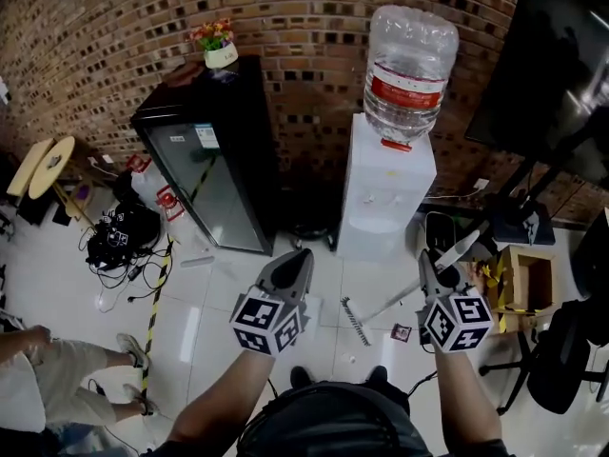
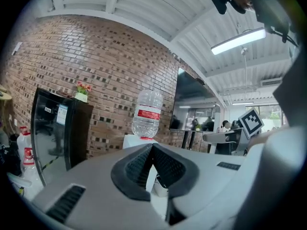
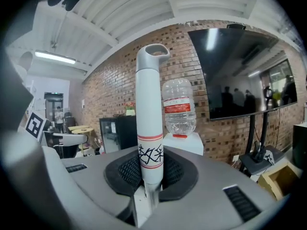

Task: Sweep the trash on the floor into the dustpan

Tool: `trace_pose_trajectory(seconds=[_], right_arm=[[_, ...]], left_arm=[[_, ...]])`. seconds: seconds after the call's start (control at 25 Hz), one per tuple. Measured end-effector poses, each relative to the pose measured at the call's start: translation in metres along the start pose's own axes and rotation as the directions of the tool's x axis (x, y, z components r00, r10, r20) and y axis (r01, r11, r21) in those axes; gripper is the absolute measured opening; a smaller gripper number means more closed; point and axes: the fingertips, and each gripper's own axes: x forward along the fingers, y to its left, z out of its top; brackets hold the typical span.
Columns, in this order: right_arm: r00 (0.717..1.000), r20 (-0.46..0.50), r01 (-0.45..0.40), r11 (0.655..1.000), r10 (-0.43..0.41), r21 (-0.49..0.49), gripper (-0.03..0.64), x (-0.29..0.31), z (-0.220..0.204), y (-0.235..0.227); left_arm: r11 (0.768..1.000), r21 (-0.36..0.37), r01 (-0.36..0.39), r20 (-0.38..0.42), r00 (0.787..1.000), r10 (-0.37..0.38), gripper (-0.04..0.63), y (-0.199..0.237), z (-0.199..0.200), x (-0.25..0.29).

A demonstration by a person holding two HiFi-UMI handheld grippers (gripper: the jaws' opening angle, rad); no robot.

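The floor (image 1: 57, 284) was pale glossy tile, running back to a brown brick wall (image 1: 304, 27). Along the floor's wall edge stood one black glass-door fridge (image 1: 214, 150) with one flowerpot (image 1: 219, 50) on top. To its right was one white water dispenser (image 1: 385, 188), topped with one inverted clear bottle (image 1: 409, 65). One dark screen (image 1: 561, 74) on a stand filled the right corner. One open cardboard box (image 1: 525, 279) sat below it. Black cables (image 1: 119, 241) lay tangled on the floor toward its left edge, where one person's legs (image 1: 86, 379) showed.

There were two claws. The left claw (image 1: 297, 258) (image 2: 152, 150) had its dark ribbed pads pressed together at the tips, with nothing between them. The right claw (image 1: 433, 265) (image 3: 149, 169) pinched the broom handle (image 3: 147, 114). It was a white tube with red bands, black scribbled marks and a looped end, standing upright between the pads.

In the head view the one broom slanted down from the right claw to its narrow bristled head (image 1: 355, 320). The head rested on the tiles between the two claws. One small dark square of trash (image 1: 401, 332) lay just beside the head, on its right.
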Motion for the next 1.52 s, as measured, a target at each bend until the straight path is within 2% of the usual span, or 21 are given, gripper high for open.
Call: trace_pose_trajectory(seconds=[0.12,0.28,0.44,0.64,0.96,1.2,1.32,1.52], right_arm=[[1.000,0.022,-0.015,1.000,0.015,-0.026,0.066,-0.016,0.017,-0.015],[0.998,0.061,-0.027,0.998,0.030,-0.058,0.066,-0.040,0.045,-0.042],[0.995,0.093,-0.034,0.997,0.041,-0.071,0.066,-0.061,0.064,-0.073],[0.993,0.115,-0.016,0.996,0.025,-0.083,0.066,-0.079,0.074,-0.099],[0.996,0.090,-0.013,0.998,0.019,-0.066,0.066,-0.090,0.075,-0.127],[0.996,0.090,0.002,0.998,0.003,-0.056,0.066,-0.095,0.079,-0.142],[0.996,0.095,0.008,0.999,-0.003,-0.048,0.066,-0.098,0.077,-0.140],[0.995,0.098,-0.006,0.999,0.012,-0.053,0.066,-0.098,0.076,-0.121]], left_arm=[[1.000,0.006,0.003,0.014,1.000,-0.003,0.008,-0.017,0.012,0.014],[0.998,0.038,-0.043,0.047,0.998,0.042,0.008,-0.037,0.036,0.030],[0.998,0.055,-0.011,0.076,0.997,0.007,0.008,-0.072,0.057,0.047],[0.998,0.055,0.020,0.077,0.997,-0.024,0.008,-0.102,0.062,0.058],[0.999,0.039,-0.004,0.054,0.999,0.002,0.008,-0.115,0.052,0.065],[0.999,0.040,0.012,0.036,0.999,-0.013,0.008,-0.121,0.052,0.067],[0.999,0.051,0.020,0.038,0.999,-0.022,0.008,-0.123,0.051,0.061],[0.999,0.024,0.024,0.047,0.999,-0.025,0.008,-0.115,0.050,0.046]])
